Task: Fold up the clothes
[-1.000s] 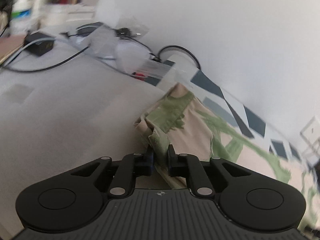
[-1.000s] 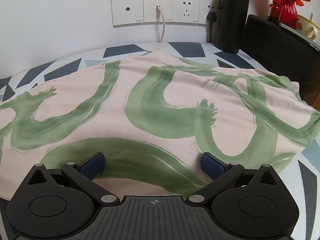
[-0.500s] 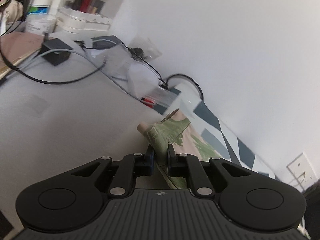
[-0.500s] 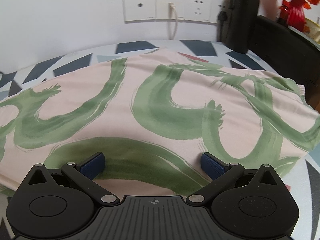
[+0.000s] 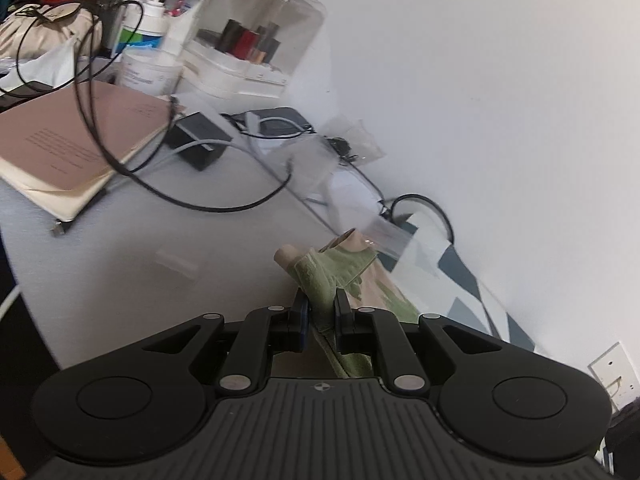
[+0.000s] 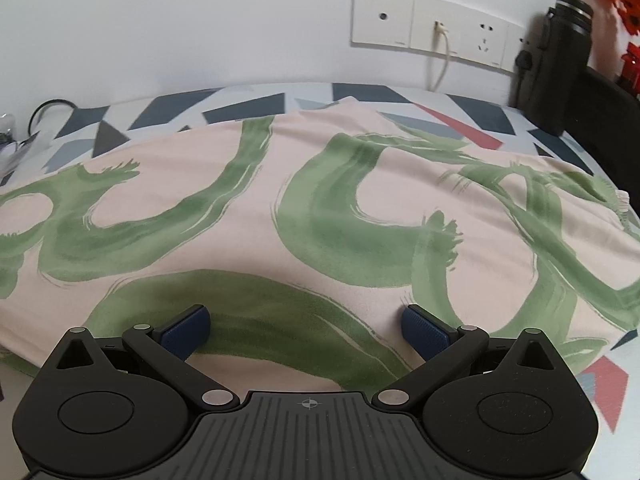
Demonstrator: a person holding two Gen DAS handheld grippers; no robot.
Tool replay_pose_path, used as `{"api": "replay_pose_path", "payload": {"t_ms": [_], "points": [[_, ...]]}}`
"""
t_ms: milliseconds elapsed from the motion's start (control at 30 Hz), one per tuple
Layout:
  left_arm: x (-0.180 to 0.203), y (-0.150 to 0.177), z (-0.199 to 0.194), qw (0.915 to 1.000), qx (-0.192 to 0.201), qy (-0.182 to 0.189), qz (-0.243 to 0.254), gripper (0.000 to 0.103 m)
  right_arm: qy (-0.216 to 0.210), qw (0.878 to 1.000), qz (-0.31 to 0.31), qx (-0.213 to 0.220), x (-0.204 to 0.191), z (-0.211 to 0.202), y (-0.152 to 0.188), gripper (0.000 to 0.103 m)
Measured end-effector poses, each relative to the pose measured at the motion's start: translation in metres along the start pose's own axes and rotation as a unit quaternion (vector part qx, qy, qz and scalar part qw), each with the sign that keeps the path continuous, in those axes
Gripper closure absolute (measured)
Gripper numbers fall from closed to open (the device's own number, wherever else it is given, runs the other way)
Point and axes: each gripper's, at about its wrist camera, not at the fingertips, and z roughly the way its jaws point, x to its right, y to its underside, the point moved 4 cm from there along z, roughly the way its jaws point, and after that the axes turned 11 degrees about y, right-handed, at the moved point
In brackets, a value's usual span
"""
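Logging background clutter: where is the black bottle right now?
In the right wrist view, the black bottle stands at the far right against the wall, just right of the wall sockets, beyond the pink-and-green garment.

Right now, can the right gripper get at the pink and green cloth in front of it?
Probably yes. The right gripper is open, the cloth lies spread just ahead of its fingers, and nothing stands between them.

White wall (image 6: pixel 200 20) with socket panel (image 6: pixel 432 20); grey table (image 5: pixel 120 248), geometric-patterned cloth (image 6: pixel 248 106) along its far edge.
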Motion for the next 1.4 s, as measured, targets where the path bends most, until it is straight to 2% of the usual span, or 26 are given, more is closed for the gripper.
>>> {"api": "replay_pose_path", "payload": {"t_ms": [100,233,467,633,833,967,1133,1267,1333,1400], "points": [[-0.002,0.002,-0.001,1.0000,-0.007,0.001,0.003,0.091,-0.002,1.000,-0.002,0.004,-0.002,0.000,-0.001,0.001],[0.000,0.005,-0.002,0.9999,-0.011,0.006,0.005,0.091,0.001,1.000,-0.002,-0.013,0.005,0.002,-0.006,0.001],[0.019,0.007,-0.006,0.9993,-0.018,0.020,0.024,0.091,0.041,0.996,0.070,-0.038,0.060,0.000,-0.002,0.001],[0.045,0.011,-0.009,0.9977,-0.017,0.028,0.060,0.091,0.055,0.990,0.116,-0.052,0.103,0.000,0.002,0.001],[0.090,0.029,-0.005,0.9927,-0.021,0.041,0.111,0.091,0.059,0.988,0.130,-0.052,0.141,0.009,-0.002,0.001],[0.124,0.048,0.003,0.9888,-0.030,0.052,0.137,0.091,0.051,0.991,0.115,-0.049,0.158,0.014,0.000,0.001],[0.170,0.081,0.019,0.9805,-0.048,0.073,0.176,0.091,0.043,0.994,0.097,-0.041,0.173,0.022,0.001,0.001],[0.211,0.120,0.040,0.9713,-0.078,0.101,0.201,0.092,0.029,0.996,0.079,-0.039,0.180,0.025,-0.002,0.001],[0.234,0.144,0.048,0.9631,-0.099,0.122,0.218,0.092,0.018,0.996,0.074,-0.037,0.184,0.025,-0.002,0.001],[0.259,0.171,0.055,0.9514,-0.124,0.148,0.240,0.092,0.013,0.997,0.069,-0.036,0.187,0.025,-0.002,0.001]]}}
